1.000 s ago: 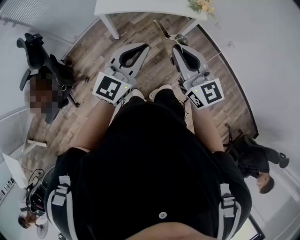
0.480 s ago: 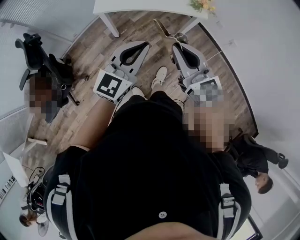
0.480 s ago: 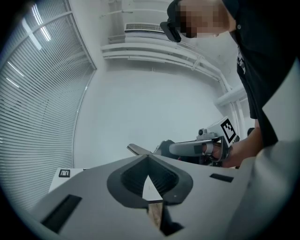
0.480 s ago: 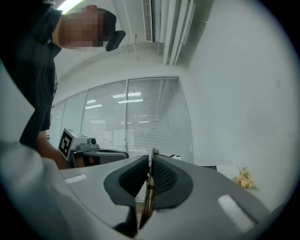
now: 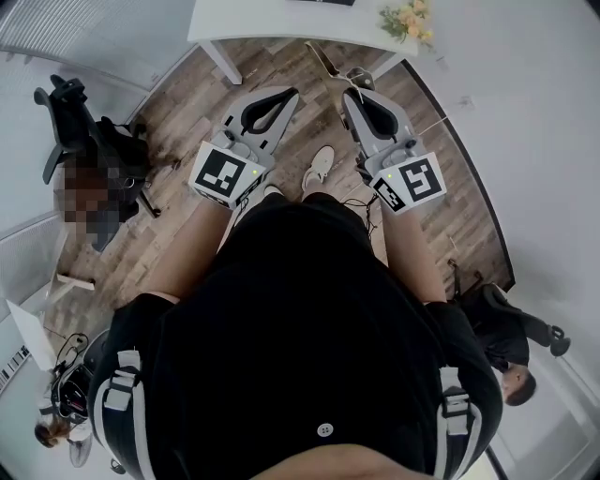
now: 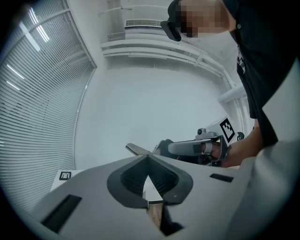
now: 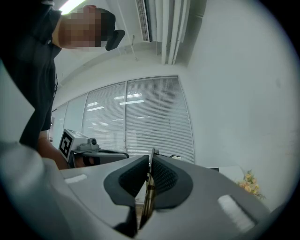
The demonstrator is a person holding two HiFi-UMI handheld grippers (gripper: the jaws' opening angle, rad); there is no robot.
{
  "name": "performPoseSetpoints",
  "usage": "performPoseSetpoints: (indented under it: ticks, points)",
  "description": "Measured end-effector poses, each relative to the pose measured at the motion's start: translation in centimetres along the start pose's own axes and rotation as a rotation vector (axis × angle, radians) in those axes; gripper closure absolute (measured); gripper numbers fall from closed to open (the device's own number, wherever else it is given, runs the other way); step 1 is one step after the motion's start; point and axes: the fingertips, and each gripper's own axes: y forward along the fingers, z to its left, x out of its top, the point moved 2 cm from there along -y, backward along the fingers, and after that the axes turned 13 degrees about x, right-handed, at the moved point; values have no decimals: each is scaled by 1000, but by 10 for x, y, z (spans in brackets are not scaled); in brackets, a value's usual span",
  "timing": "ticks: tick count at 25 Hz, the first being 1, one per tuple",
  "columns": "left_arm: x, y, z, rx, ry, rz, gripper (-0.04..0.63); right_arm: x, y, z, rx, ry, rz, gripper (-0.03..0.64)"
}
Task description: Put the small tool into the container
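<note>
Tool point(image 5: 322, 58) sits pinched in my right claw point(image 5: 348, 82), poking straight ahead toward the white worktop point(image 5: 281, 19); left claw point(image 5: 292, 92) pressed together, empty, no container in sight yet

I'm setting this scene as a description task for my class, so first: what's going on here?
A standing person holds a pair of tongs in each hand, both held out in front toward a white table. The right tongs are shut on a thin, flat tool that sticks out past their tips. The left tongs are shut and empty. No container shows in any view, so the tool is not yet put away.
</note>
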Motion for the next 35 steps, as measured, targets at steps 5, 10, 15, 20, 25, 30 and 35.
performPoseSetpoints:
  ticks: [5, 10, 15, 20, 25, 30, 35]
  points:
    - [6, 34, 4, 9, 14, -11, 588, 2, 5, -35, 17, 5, 2, 589]
    - [8, 67, 11, 22, 19, -6, 588, 4, 11, -70, 33, 4, 12, 589]
    - [11, 101, 18, 45, 20, -4, 588, 4, 14, -106, 55, 7, 17, 589]
    - [12, 128, 23, 72, 21, 6, 588, 8, 17, -134, 76, 4, 18, 589]
    - [21, 159, 22, 92, 26, 7, 588, 11, 12, -168, 91, 5, 15, 589]
    - [27, 181, 22, 123, 31, 8, 588, 11, 9, -193, 117, 8, 11, 589]
    - [22, 196, 20, 143, 37, 21, 588, 6, 8, -215, 124, 18, 8, 589]
